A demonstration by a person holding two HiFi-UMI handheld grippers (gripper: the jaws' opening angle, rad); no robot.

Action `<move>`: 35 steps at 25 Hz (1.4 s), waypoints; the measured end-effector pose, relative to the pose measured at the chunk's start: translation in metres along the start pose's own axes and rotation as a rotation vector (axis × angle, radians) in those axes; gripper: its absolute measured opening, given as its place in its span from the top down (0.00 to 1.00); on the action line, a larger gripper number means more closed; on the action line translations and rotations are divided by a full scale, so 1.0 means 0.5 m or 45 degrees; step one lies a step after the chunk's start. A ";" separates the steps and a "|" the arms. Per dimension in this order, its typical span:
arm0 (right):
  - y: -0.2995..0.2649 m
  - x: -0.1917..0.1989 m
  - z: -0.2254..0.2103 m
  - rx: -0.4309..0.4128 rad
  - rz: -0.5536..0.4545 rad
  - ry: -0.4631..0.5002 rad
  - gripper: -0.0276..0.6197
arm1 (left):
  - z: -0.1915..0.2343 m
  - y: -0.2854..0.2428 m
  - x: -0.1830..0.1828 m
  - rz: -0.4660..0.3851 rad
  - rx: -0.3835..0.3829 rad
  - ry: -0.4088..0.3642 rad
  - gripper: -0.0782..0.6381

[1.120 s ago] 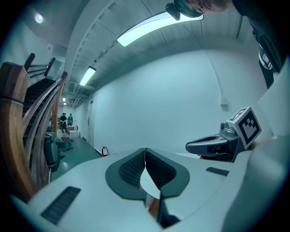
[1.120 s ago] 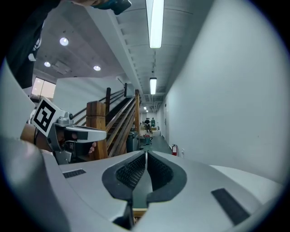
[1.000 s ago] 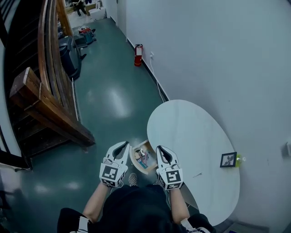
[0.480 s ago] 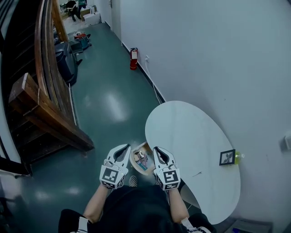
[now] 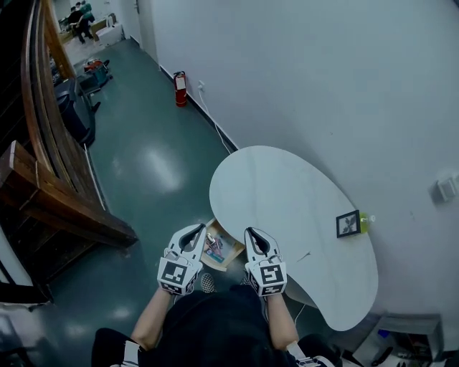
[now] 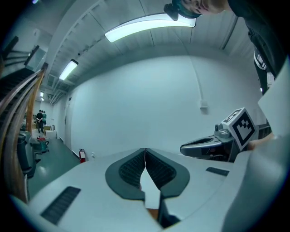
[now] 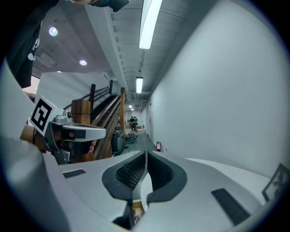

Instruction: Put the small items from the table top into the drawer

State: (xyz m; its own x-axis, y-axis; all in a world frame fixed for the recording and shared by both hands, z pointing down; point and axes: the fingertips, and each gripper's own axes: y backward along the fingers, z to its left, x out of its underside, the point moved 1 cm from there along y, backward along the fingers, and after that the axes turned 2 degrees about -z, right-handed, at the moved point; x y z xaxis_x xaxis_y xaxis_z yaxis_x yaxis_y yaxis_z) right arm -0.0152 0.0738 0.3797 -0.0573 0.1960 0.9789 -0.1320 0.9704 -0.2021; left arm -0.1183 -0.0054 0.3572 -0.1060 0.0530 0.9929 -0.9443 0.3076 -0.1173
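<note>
- The left gripper (image 6: 145, 150) is holding its jaws pressed together tip to tip, with nothing between them.
- The right gripper (image 7: 146, 154) is showing the same closed jaws, also gripping nothing.
- Both grippers are pointing forward side by side, close to level. In the head view the open drawer (image 5: 231, 258) is lying between and below them.
- The drawer, with a wooden rim, is standing open at the near-left edge of the white table (image 5: 280, 193). Several small items (image 5: 215, 248) are lying inside it.
- On the table top a thin small object (image 5: 305, 255) is lying near the right gripper, too small to identify.
- Farther along, on the wall side of the table, a small black picture frame (image 5: 348, 223) is standing with a yellow-green thing (image 5: 363, 223) just beside it.
- Beyond the table, a red fire extinguisher (image 5: 180, 79) is standing against the wall.
- A wooden stair rail (image 5: 64, 208) is running along the left, and people (image 5: 80, 18) are standing at the far end of the corridor.
</note>
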 end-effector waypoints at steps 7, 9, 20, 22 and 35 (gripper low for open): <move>0.107 0.042 -0.121 0.311 0.035 -0.051 0.90 | -0.111 -0.103 0.020 0.038 0.282 -0.008 0.86; 0.148 0.058 -0.160 0.398 0.046 -0.067 0.90 | -0.153 -0.135 0.024 0.048 0.360 -0.012 0.86; 0.352 0.144 -0.343 0.784 0.088 -0.194 0.90 | -0.402 -0.282 0.051 0.106 0.733 -0.046 0.86; 0.381 0.168 -0.374 0.825 0.108 -0.218 0.90 | -0.448 -0.304 0.065 0.126 0.781 -0.047 0.86; 0.410 0.413 -0.486 0.840 0.308 -0.405 0.90 | -0.582 -0.410 0.248 0.350 0.884 -0.037 0.86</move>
State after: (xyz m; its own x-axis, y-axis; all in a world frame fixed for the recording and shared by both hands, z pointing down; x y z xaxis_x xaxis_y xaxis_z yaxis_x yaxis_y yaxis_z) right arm 0.1866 0.3476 0.5475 -0.4279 0.2453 0.8699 -0.6369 0.6010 -0.4828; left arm 0.1526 0.2146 0.4992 -0.3661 0.0131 0.9305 -0.8608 -0.3846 -0.3333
